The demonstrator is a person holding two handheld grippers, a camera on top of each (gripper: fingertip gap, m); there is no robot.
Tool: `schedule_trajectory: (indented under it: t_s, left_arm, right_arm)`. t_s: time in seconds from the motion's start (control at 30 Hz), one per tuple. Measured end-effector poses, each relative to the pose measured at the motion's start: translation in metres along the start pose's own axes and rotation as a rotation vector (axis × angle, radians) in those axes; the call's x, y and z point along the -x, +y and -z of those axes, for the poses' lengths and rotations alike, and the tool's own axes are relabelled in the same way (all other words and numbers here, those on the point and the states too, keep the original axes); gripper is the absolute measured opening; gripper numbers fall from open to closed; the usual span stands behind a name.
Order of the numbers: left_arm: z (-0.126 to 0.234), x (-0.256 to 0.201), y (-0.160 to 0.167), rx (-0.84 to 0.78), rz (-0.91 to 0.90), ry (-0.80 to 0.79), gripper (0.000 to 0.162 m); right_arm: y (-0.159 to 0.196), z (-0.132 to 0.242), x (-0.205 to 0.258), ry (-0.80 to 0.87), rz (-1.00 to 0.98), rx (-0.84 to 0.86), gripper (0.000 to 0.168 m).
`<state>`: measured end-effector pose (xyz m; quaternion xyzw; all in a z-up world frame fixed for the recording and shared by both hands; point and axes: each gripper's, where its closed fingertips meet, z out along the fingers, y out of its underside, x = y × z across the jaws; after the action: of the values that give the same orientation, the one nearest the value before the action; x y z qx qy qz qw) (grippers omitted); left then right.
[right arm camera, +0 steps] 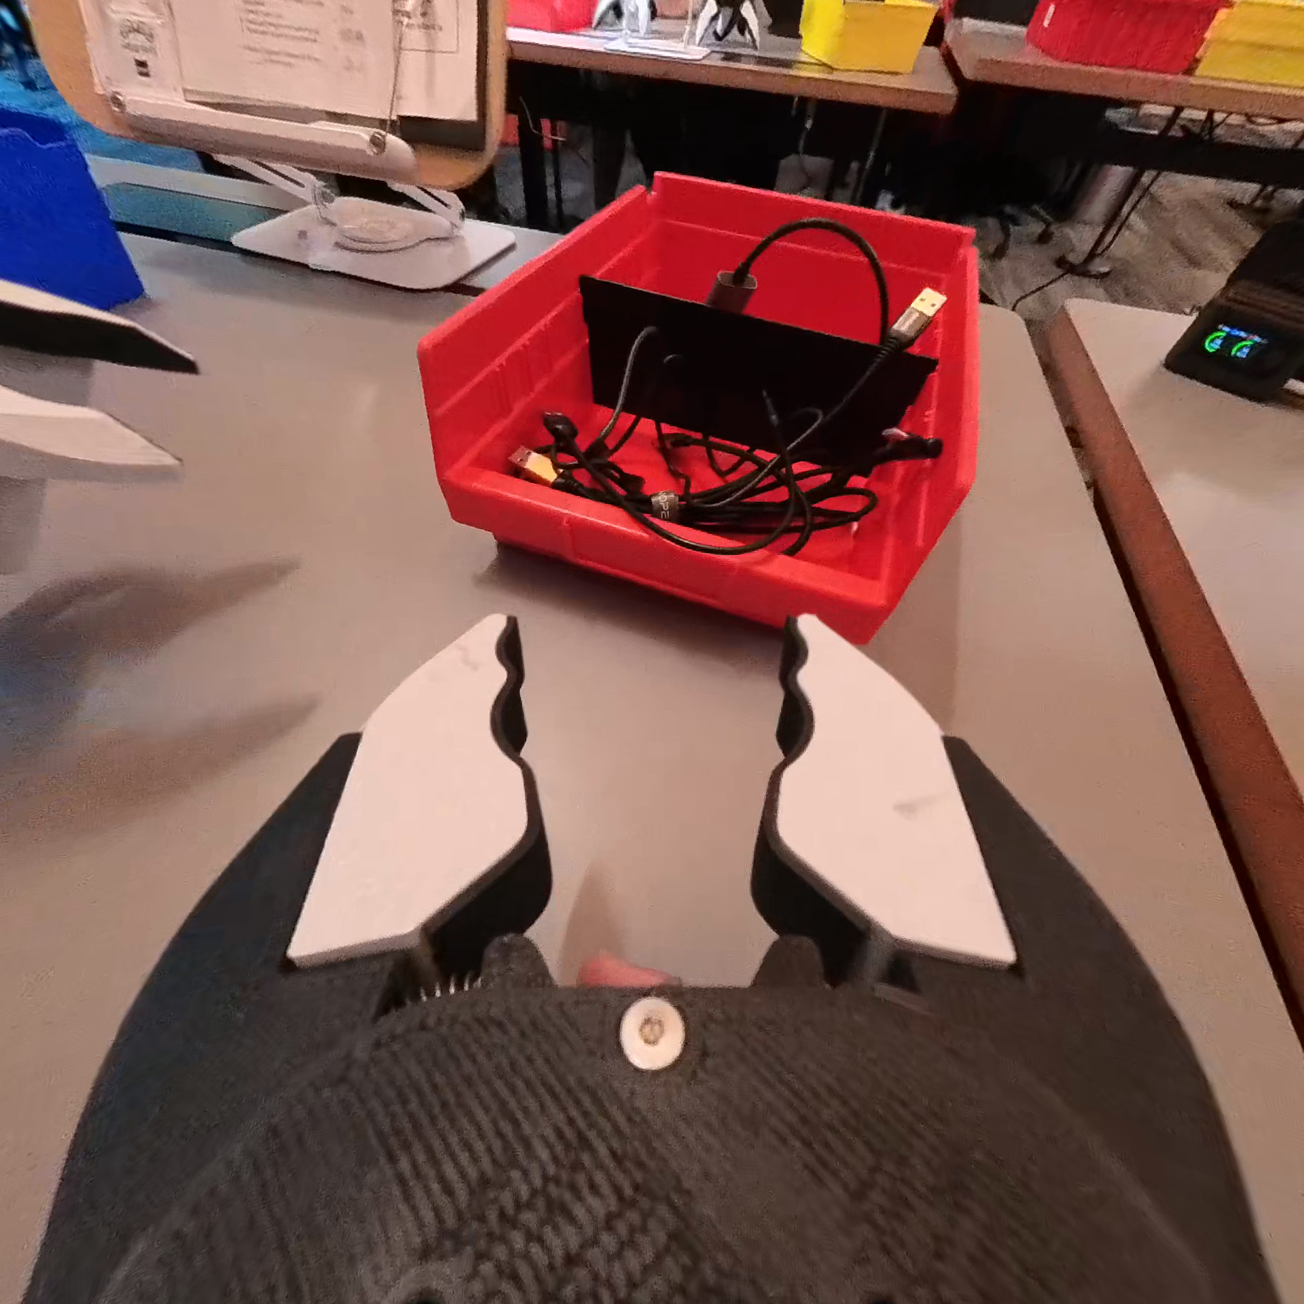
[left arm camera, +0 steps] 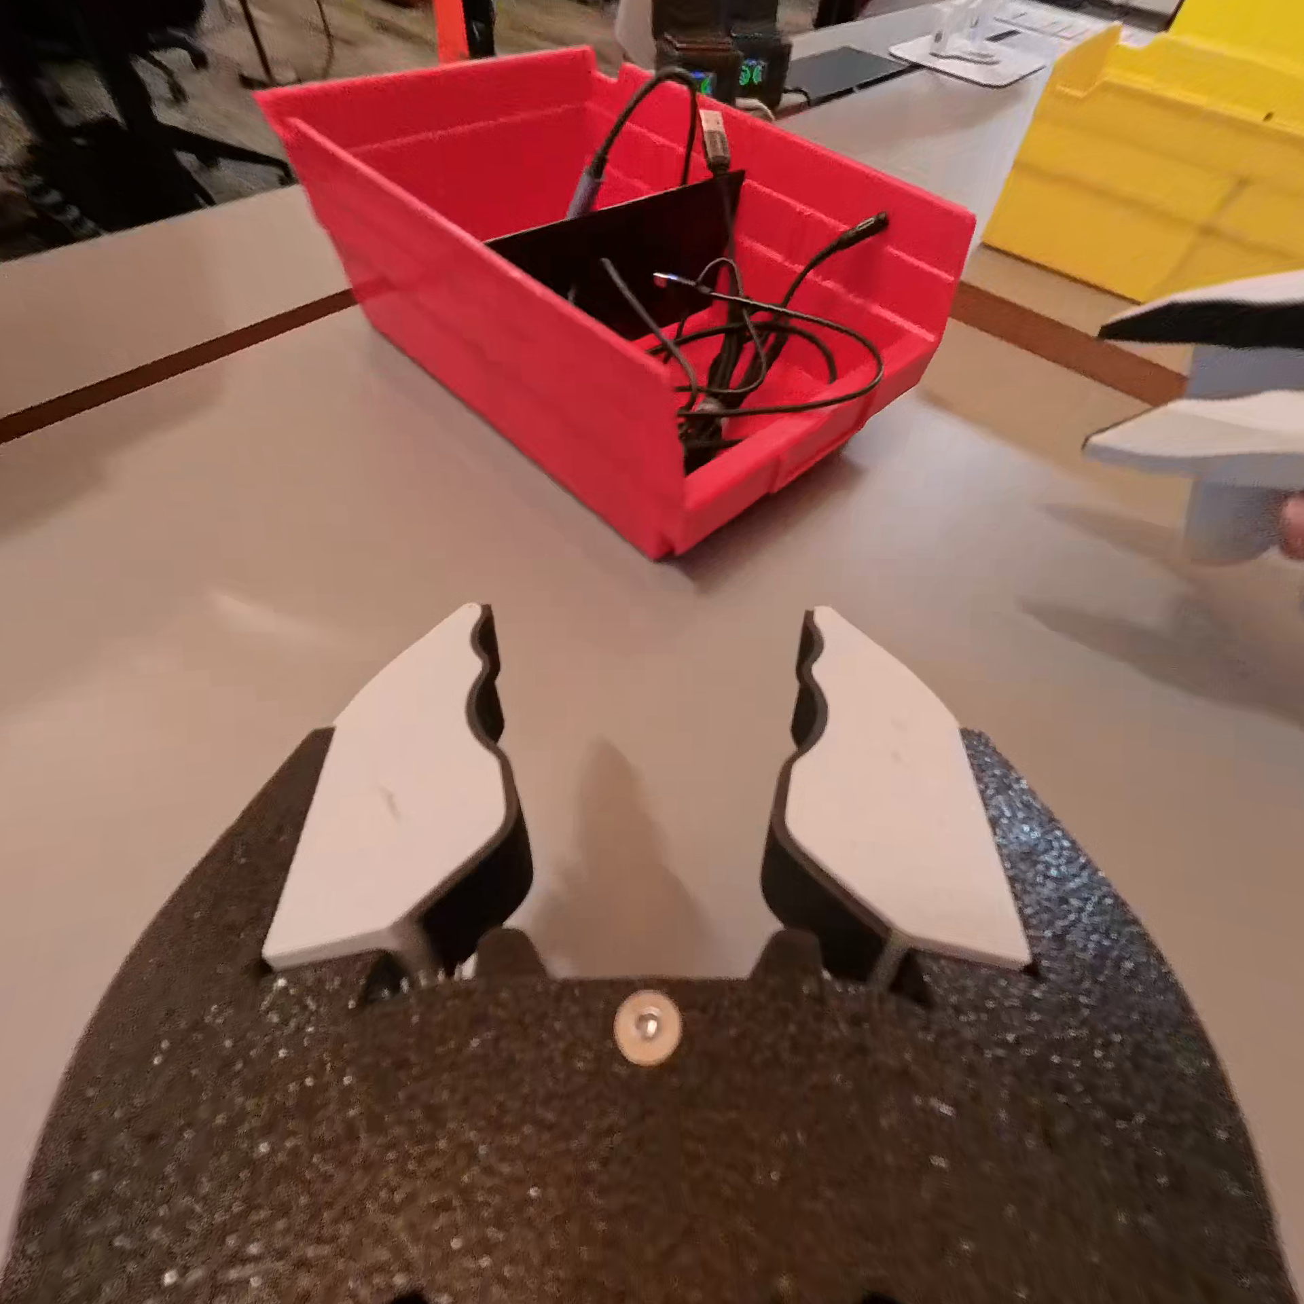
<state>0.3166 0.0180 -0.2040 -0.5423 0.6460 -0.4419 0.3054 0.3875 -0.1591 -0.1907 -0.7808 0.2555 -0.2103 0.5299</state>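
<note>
A red plastic bin (left arm camera: 494, 339) stands on the grey table (left arm camera: 212, 564). It has a black divider (left arm camera: 635, 247) and a tangle of black cables (left arm camera: 748, 353) with USB plugs. My left gripper (left arm camera: 649, 621) is open and empty, over bare table short of the bin. The other gripper's fingers (left arm camera: 1199, 381) show at the right edge. In the right wrist view the bin (right arm camera: 508, 381), its divider (right arm camera: 748, 367) and the cables (right arm camera: 705, 487) lie just ahead. My right gripper (right arm camera: 649, 628) is open and empty, close to the bin's front wall. The left gripper's fingers (right arm camera: 85, 395) show at the left edge.
A yellow bin (left arm camera: 1157, 162) stands at the far right. A blue bin (right arm camera: 56, 219) and a document stand with papers (right arm camera: 296, 113) are at the far left. A brown seam (right arm camera: 1185, 635) divides this table from another bearing a black device (right arm camera: 1249, 331). More tables with bins stand behind.
</note>
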Motion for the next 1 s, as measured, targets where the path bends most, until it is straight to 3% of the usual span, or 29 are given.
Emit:
schedule_trajectory:
  t_s: [0.13,0.23,0.37,0.47,0.57,0.6,0.67,0.73,0.87,1.0]
  left_arm:
    - [-0.031,-0.003,-0.017,0.002,0.047,-0.036,0.081]
    - [-0.029,0.019,-0.026,0.017,0.048,-0.161,0.080]
    - [0.051,0.101,-0.036,-0.028,-0.089,-0.518,0.079]
    - [0.138,0.163,-0.017,-0.005,-0.086,-0.720,0.079]
    - [0.229,0.219,0.009,-0.007,-0.004,-0.878,0.079]
    - [0.259,0.234,0.018,-0.008,0.033,-0.922,0.079]
    - [0.312,0.264,0.038,-0.002,0.082,-0.992,0.080]
    - [0.354,0.295,0.061,0.026,0.109,-1.060,0.083]
    - [0.386,0.347,0.101,0.043,0.151,-1.040,0.087]
    - [0.360,0.378,0.118,0.057,0.158,-0.883,0.083]
  right_arm:
    - [0.002,-0.001,-0.003,-0.002,-0.037,-0.012,0.066]
    - [-0.012,-0.008,0.009,-0.030,-0.064,-0.103,0.060]
    - [-0.031,-0.045,0.068,-0.158,-0.101,-0.212,0.060]
    - [-0.042,-0.096,0.100,-0.166,0.015,-0.152,0.068]
    - [-0.046,-0.144,0.100,-0.068,0.090,-0.050,0.067]
    - [-0.045,-0.156,0.098,-0.045,0.102,-0.007,0.062]
    - [-0.043,-0.171,0.088,0.012,0.164,0.024,0.025]
    - [-0.043,-0.173,0.087,0.003,0.176,0.034,0.024]
    - [-0.032,-0.142,0.081,0.120,0.192,0.056,0.005]
    - [-0.020,-0.102,0.114,0.019,0.123,0.015,0.005]
